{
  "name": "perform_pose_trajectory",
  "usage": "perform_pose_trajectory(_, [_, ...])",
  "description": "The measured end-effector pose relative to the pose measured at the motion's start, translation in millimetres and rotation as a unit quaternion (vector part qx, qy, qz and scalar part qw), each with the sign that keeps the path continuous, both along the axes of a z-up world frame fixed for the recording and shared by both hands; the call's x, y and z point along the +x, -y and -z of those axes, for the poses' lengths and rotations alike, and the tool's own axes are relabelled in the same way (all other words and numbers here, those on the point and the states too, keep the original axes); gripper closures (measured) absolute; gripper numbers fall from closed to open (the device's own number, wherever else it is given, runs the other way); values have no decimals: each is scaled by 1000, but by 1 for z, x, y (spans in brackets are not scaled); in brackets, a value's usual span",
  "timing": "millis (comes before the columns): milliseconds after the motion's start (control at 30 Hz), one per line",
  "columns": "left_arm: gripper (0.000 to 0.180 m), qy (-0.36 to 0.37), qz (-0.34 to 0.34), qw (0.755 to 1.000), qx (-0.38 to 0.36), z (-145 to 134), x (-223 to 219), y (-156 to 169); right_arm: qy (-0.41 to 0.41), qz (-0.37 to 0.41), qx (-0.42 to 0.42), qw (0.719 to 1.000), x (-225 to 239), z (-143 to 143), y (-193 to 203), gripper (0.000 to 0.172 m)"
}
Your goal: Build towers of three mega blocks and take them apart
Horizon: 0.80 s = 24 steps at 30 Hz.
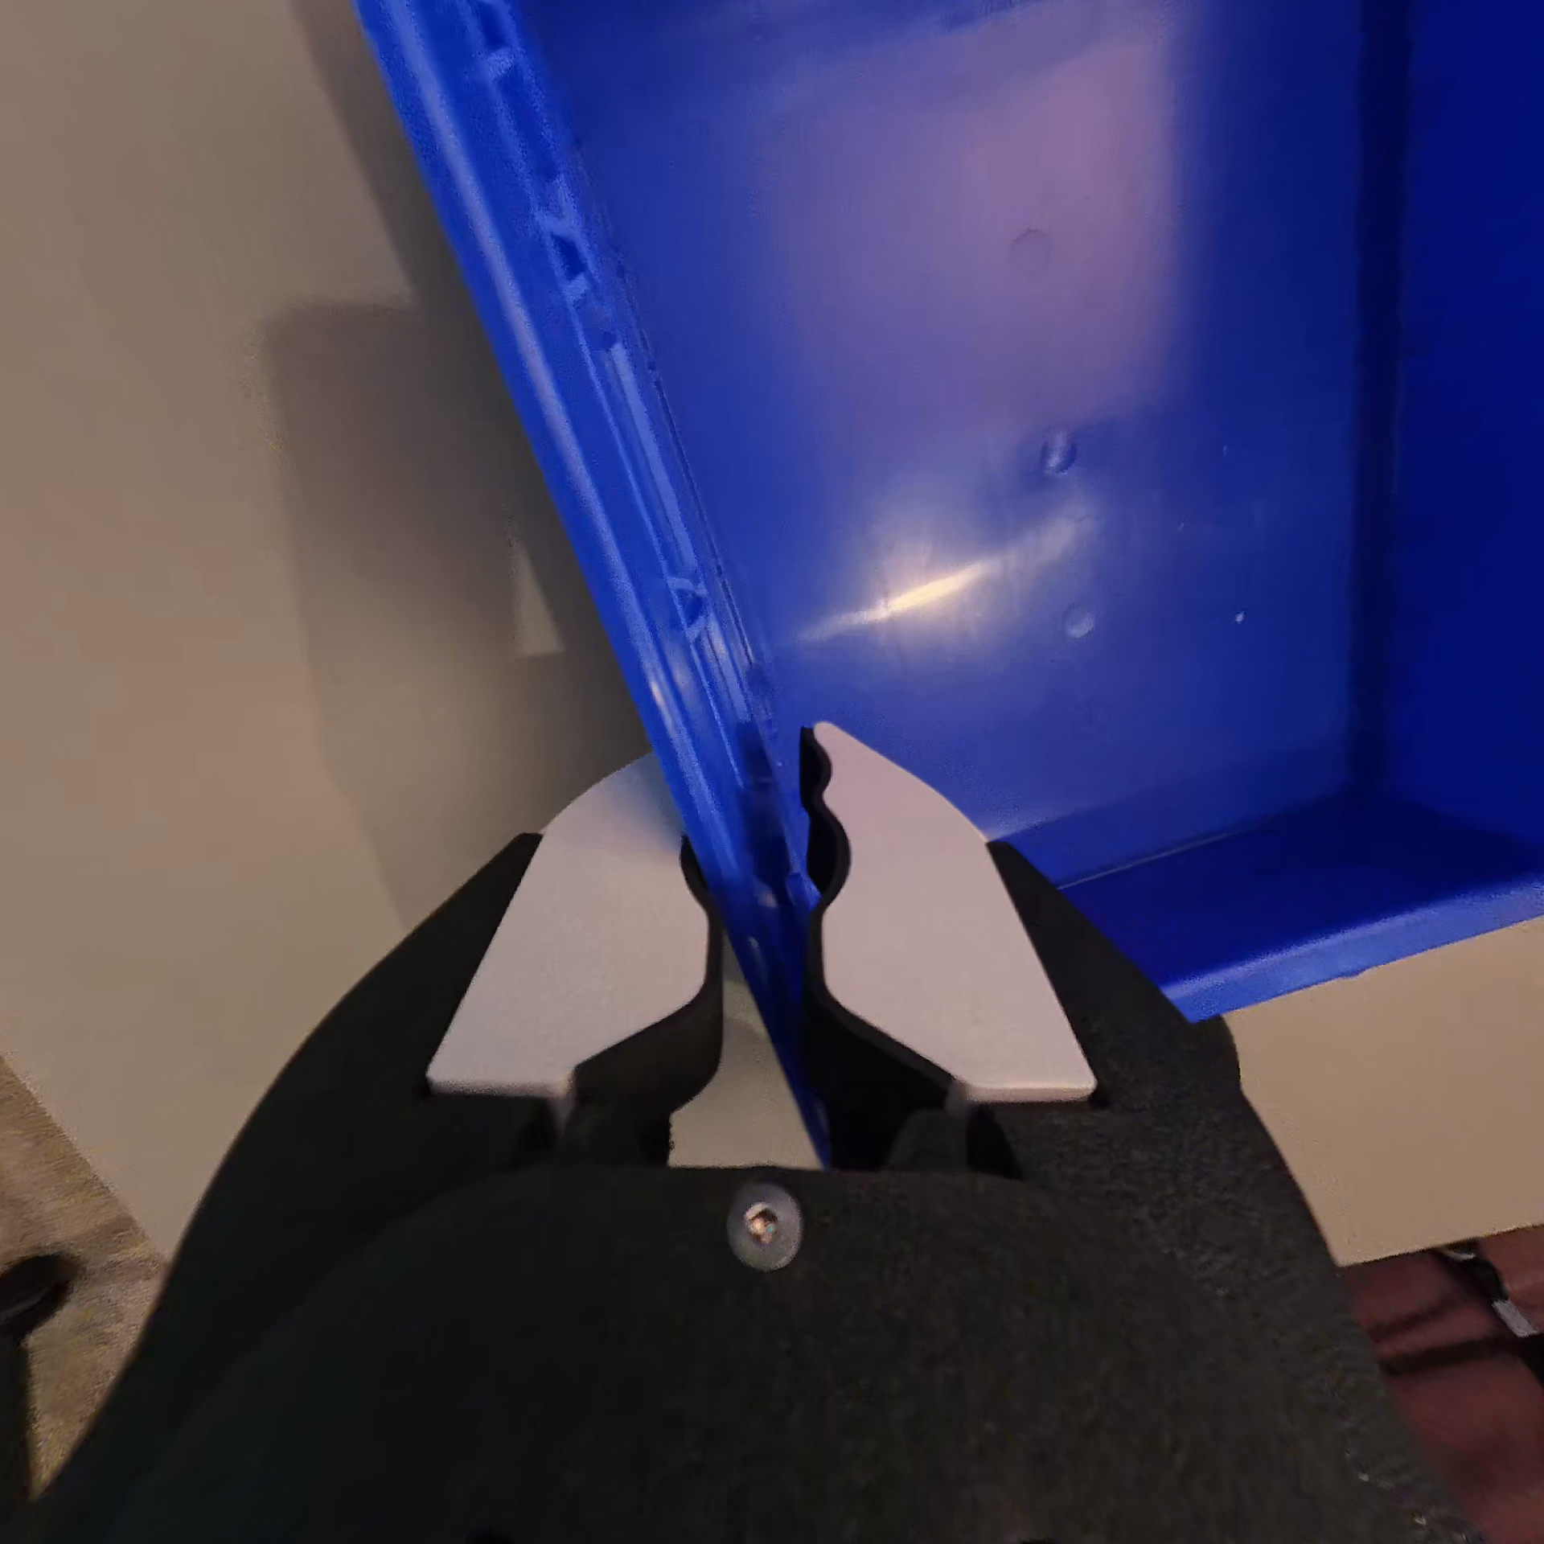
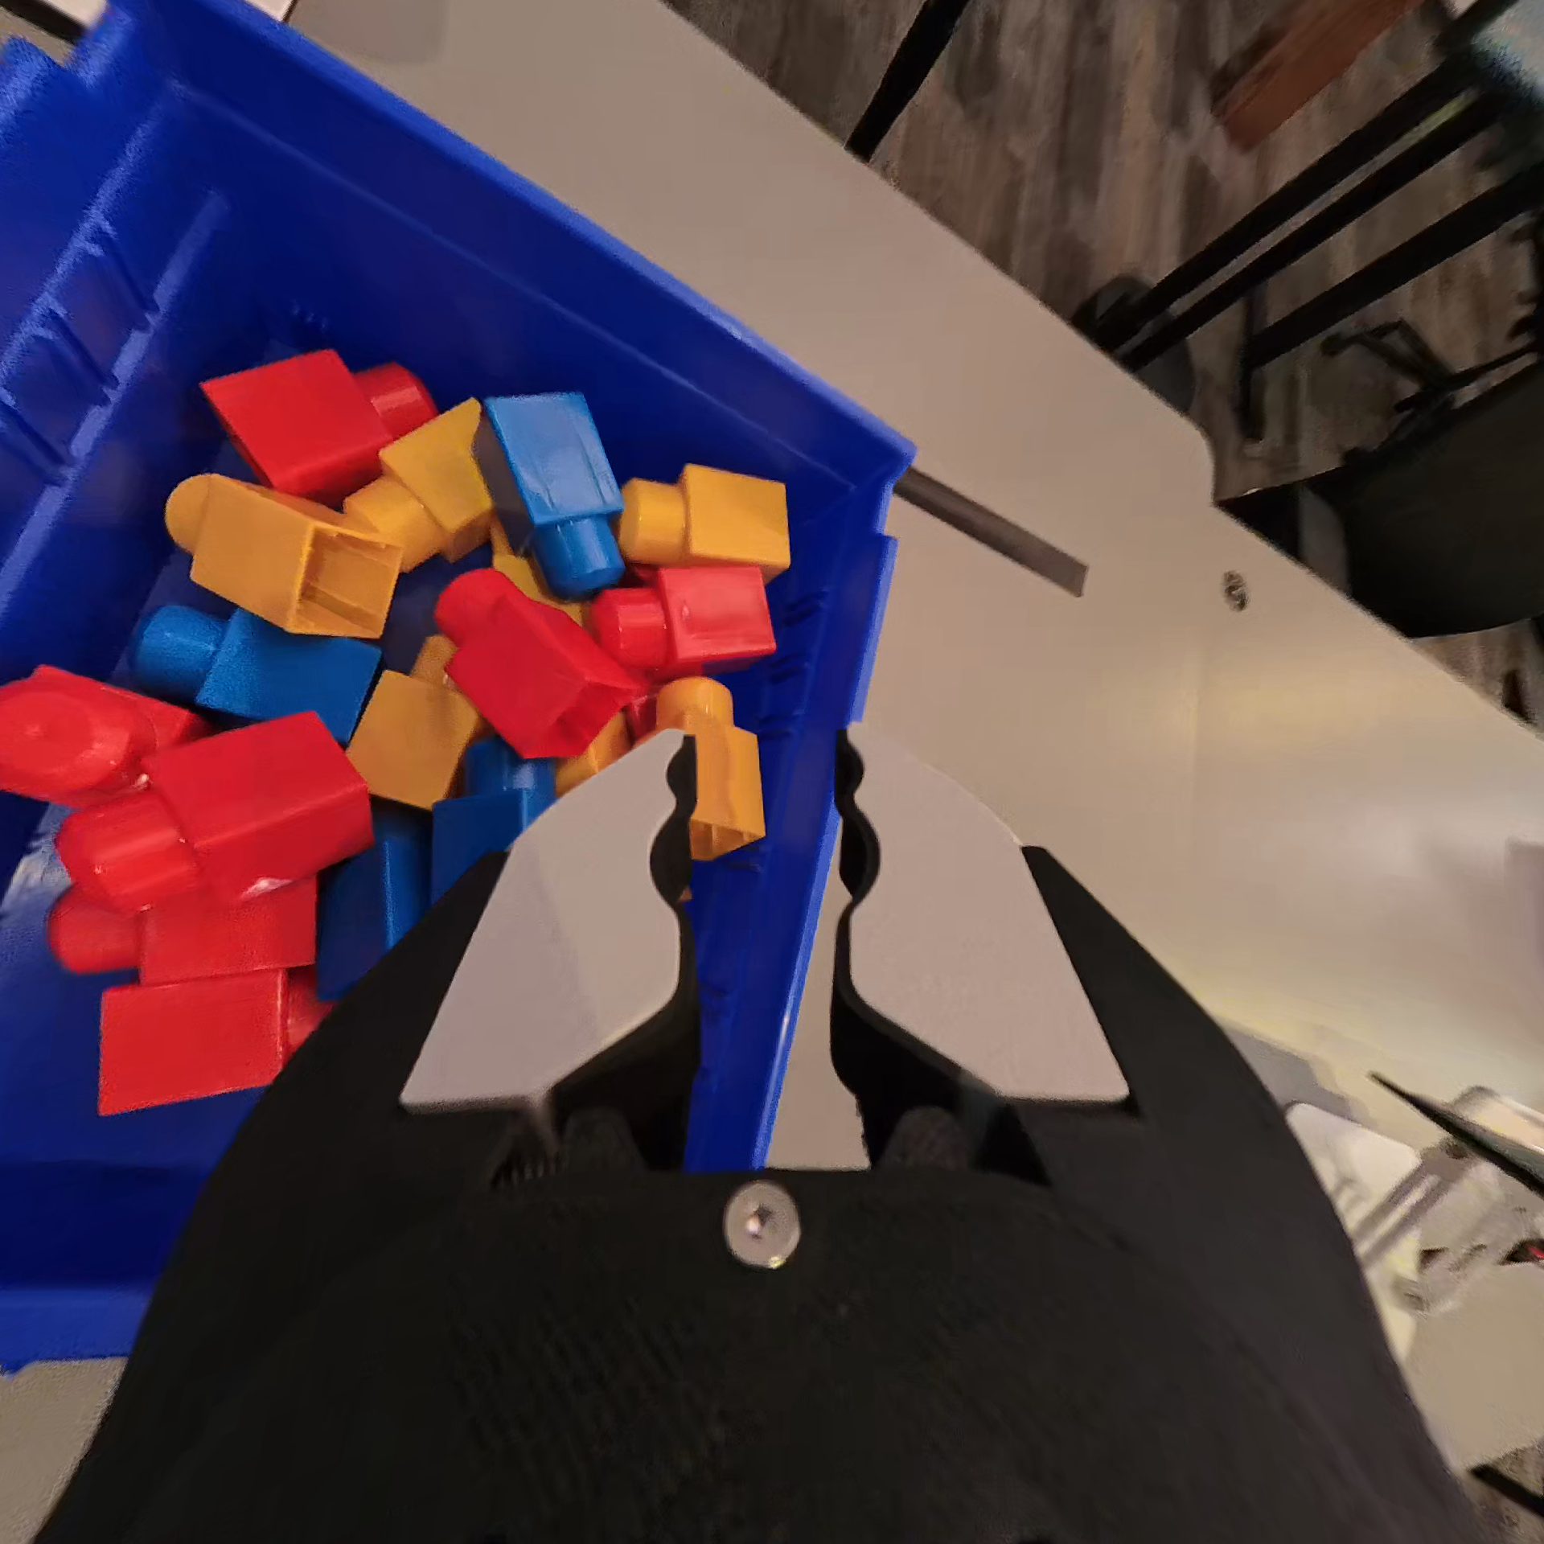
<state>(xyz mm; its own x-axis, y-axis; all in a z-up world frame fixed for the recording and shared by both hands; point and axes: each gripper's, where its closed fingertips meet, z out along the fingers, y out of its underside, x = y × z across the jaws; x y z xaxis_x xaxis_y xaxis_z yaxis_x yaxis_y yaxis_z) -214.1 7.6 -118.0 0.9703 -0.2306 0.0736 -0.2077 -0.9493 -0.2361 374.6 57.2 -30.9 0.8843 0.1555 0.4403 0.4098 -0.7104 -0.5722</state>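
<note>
— Gripping anything, those left tongs (image 1: 756, 835)?
— Yes: their pale matte fingers with wavy black pads pinch the thin ribbed wall of a glossy blue plastic bin (image 1: 1044, 418), one finger inside, one outside.
— And the right tongs (image 2: 762, 802)?
— Astride another wall of the same bin (image 2: 501, 276), pads close on either side; whether they press it, I cannot tell.
— Where are the blocks?
— Heaped loose inside the bin: smooth, shiny mega blocks (image 2: 468, 618), red, yellow and blue, each a hollow square body with one round stud. The bin sits tilted above a smooth pale grey tabletop (image 2: 1086, 752).
</note>
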Motion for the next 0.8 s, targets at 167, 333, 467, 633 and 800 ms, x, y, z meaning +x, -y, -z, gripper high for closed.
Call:
perform_pose_trajectory(167, [159,-25,54,998,-14,1,42,2,-131,19,-76,988,32,37,7,137])
perform_pose_trajectory(333, [160,-28,89,996,-17,2,86,2,-229,24,-131,964,36,63,14,127])
perform_pose_trajectory(467, [158,-36,107,994,-12,2,123,5,-208,34,-171,962,38,81,17,128])
perform_pose_trajectory(633, [154,-31,141,989,-5,3,168,11,-195,37,-255,946,29,104,33,153])
perform_pose_trajectory(800, [149,-34,160,986,2,3,195,18,-227,48,-275,933,25,104,40,160])
